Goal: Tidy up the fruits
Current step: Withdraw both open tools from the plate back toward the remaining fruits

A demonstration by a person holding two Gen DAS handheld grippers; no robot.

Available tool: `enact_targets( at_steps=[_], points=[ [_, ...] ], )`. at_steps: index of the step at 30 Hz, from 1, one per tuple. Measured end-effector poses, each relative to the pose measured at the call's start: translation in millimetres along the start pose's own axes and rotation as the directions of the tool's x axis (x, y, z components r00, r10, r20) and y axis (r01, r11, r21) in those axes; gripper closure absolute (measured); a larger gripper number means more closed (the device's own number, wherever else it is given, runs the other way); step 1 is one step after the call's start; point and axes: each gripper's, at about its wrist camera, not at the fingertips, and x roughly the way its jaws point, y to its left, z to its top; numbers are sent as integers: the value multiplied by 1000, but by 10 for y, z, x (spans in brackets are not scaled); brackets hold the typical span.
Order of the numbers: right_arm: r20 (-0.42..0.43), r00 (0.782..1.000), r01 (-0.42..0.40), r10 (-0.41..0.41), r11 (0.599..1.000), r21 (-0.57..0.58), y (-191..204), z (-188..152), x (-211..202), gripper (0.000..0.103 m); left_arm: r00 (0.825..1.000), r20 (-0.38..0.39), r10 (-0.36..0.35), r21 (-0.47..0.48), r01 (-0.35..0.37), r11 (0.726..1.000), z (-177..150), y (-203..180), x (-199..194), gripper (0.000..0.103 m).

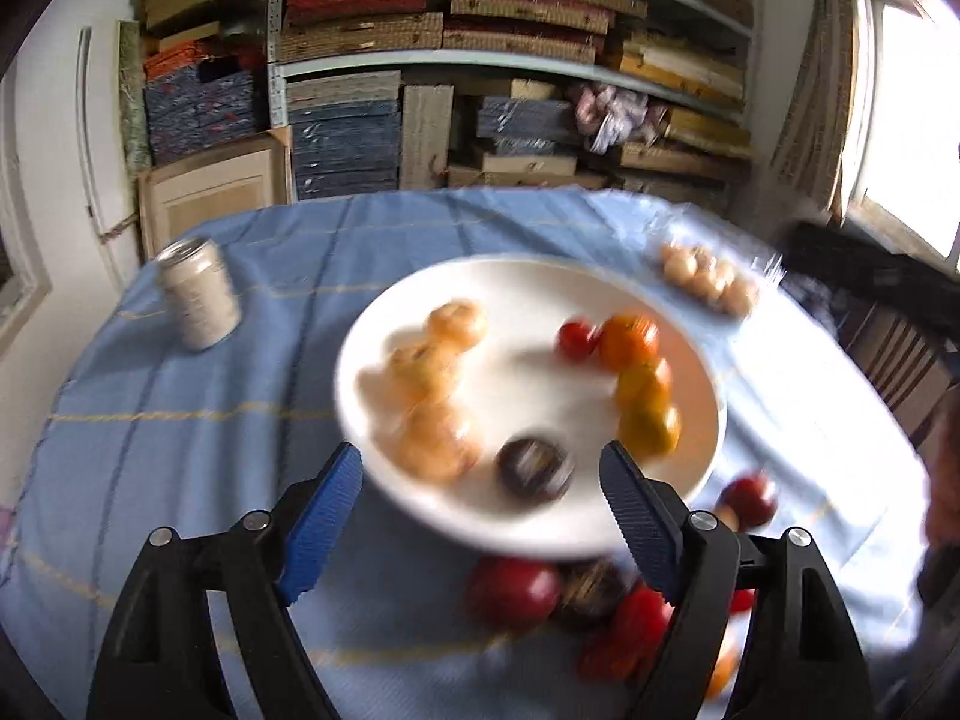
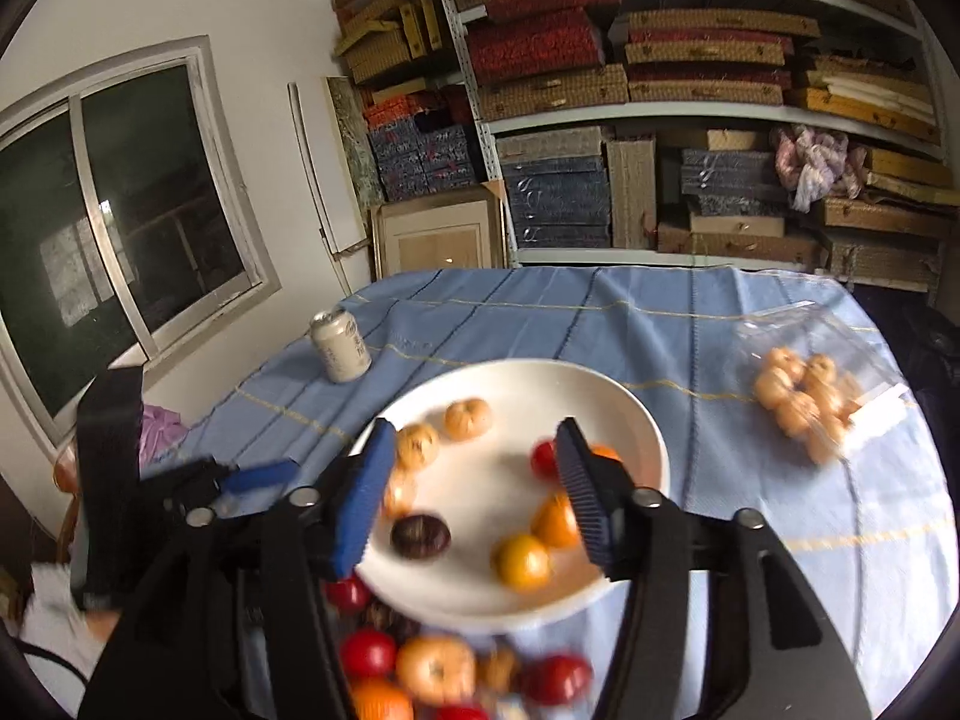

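Bench draped in a pale blue checked cloth (image 2: pixel 540 324). Near its middle, a wide shallow white ceramic plate (image 2: pixel 636 414), carrying pale orange mandarins (image 2: pixel 468 418) along the left side, a small red tomato (image 2: pixel 543 459) and deeper orange-yellow citrus fruits (image 2: pixel 522 561) along the right, and one dark purple-brown round fruit (image 2: pixel 420 535) toward the near rim.

Between the plate's near rim and the bench's near edge, a loose heap of red, orange and dark fruits (image 2: pixel 438 666) lying on the cloth, one red apple (image 1: pixel 516 591) just beside the rim. Toward the right edge of the bench, a clear plastic bag of small pale orange fruits (image 2: pixel 801 399), well apart from the plate. Toward the far left corner, an upright cream-coloured drink can (image 2: pixel 341 345).

Left claw (image 1: pixel 480 522): blue ribbed pads spread wide, nothing between them, poised above the near rim of the plate; view smeared by motion blur.

Right claw (image 2: pixel 477 495): blue ribbed pads likewise wide apart and empty, poised over the near half of the plate, the dark fruit showing between the pads below. Left claw also visible at the lower left of the right wrist view.

Behind the far edge of the bench, metal shelves stacked with woven boxes (image 2: pixel 690 60).
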Motion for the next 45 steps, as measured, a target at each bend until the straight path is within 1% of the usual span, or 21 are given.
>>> enact_targets(
  at_steps=[1,3,5,7,8,9,11,13,18,20,22,25,27,28,31,36,38,39,41,42,45],
  points=[
    [-1,1000,7,-7,1000,-5,17,-69,-82,41,1000,-9,18,15,-18,1000,-76,17,-41,21],
    [11,1000,8,-8,1000,-3,31,-291,-296,28,999,-16,44,31,-43,999,-250,57,-132,21],
    [24,1000,8,-8,1000,0,29,-519,-433,23,998,-26,55,32,-54,998,-388,92,-172,21],
    [36,999,17,-18,1000,7,-7,-787,-527,20,998,-32,61,16,-61,998,-497,126,-190,20],
    [40,999,25,-26,1000,18,-44,-913,-543,17,998,-32,58,8,-57,998,-531,136,-198,20],
    [20,999,31,-32,999,32,-99,-1033,-525,17,998,-30,49,-6,-49,999,-564,146,-199,20],
    [-34,999,42,-41,998,38,-171,-1129,-436,17,999,-20,42,-29,-42,999,-623,154,-199,20],
    [-51,997,63,-61,997,44,-232,-1152,-387,17,999,-15,41,-35,-41,999,-678,155,-176,20],
    [-78,991,107,-106,994,18,-245,-1151,-335,17,999,-21,34,-1,-34,999,-740,117,-168,20],
    [-91,991,95,-95,995,-11,-194,-1160,-313,18,1000,-30,4,9,-4,1000,-759,83,-187,20],
    [-105,992,65,-72,996,-67,-78,-1178,-296,21,999,-39,-21,46,23,999,-791,0,-212,20],
    [-123,991,32,-45,994,-107,43,-1203,-249,23,999,-32,14,125,-10,992,-837,-147,-198,20],
    [-140,990,13,-27,995,-103,63,-1224,-219,30,999,-33,31,138,-26,990,-856,-161,-167,20],
    [-150,989,3,-17,996,-90,56,-1226,-194,30,999,-37,30,133,-24,991,-856,-154,-151,20],
    [-169,986,-7,-2,999,-50,31,-1254,-146,30,999,-42,-6,101,10,995,-838,-120,-144,20],
    [-173,985,5,-7,1000,-13,-13,-1261,-113,26,997,32,-71,69,68,995,-731,-147,-263,19],
    [-175,985,3,-5,1000,-13,-14,-1259,-102,25,995,26,-96,49,95,994,-671,-173,-248,19],
    [-176,984,5,-7,1000,-14,-16,-1262,-95,25,992,16,-127,40,126,991,-638,-201,-238,19],
    [-182,983,8,-10,1000,-12,-26,-1265,-81,25,989,14,-148,43,148,988,-608,-262,-240,19],
    [-184,983,11,-12,1000,-8,-36,-1268,-77,25,989,15,-144,60,143,988,-591,-321,-235,19],
    [-182,983,10,-11,1000,-2,-51,-1264,-79,25,996,27,-89,111,86,990,-574,-463,-180,19]
  ],
)
